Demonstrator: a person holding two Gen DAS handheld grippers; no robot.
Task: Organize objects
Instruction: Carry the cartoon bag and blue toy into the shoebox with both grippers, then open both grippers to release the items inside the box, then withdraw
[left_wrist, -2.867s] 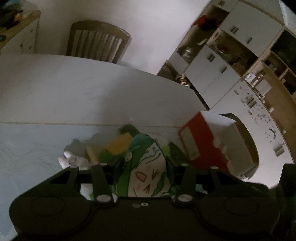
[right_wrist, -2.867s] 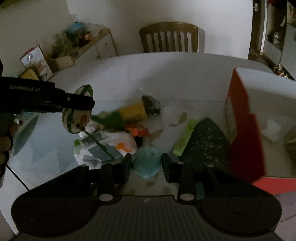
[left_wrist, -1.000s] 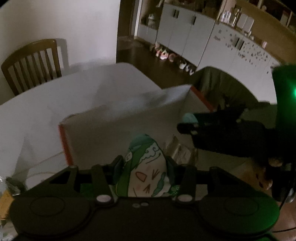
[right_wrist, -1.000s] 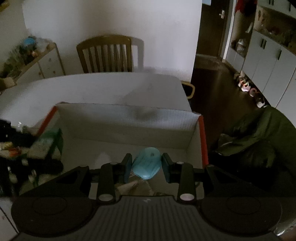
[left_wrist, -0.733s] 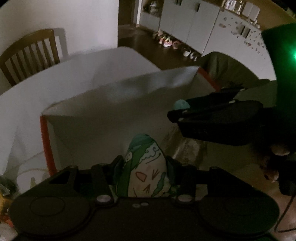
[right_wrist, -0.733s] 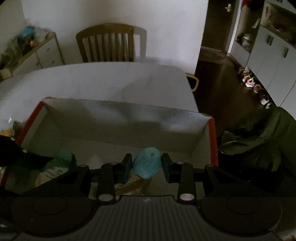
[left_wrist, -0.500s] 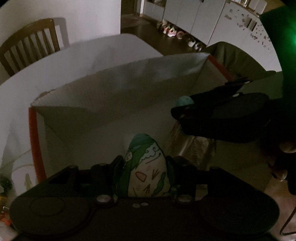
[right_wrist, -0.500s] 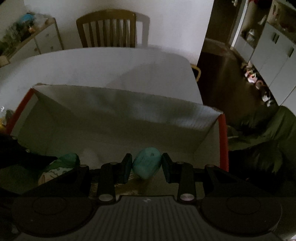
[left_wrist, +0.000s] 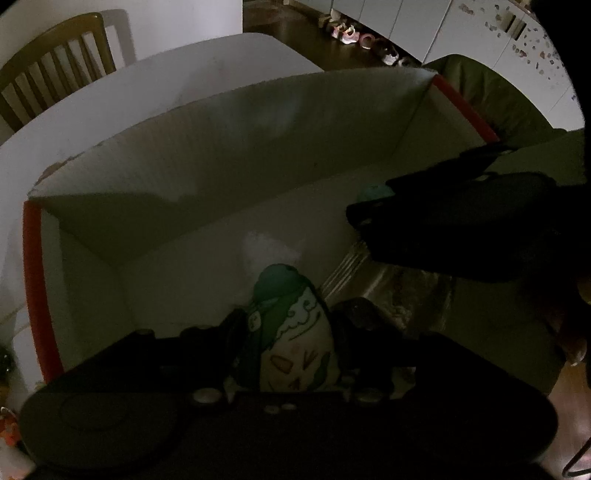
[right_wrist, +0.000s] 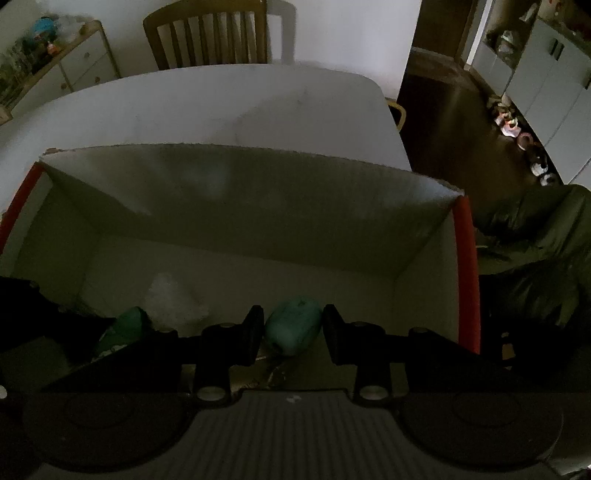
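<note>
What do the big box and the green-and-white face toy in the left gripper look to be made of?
The box looks like corrugated cardboard: matte white inner walls with fine ribbing, a ragged top edge, red outer faces. The face toy seems a soft stuffed fabric: rounded, matte, with a printed cartoon face. The dim light leaves its exact cloth open.
</note>
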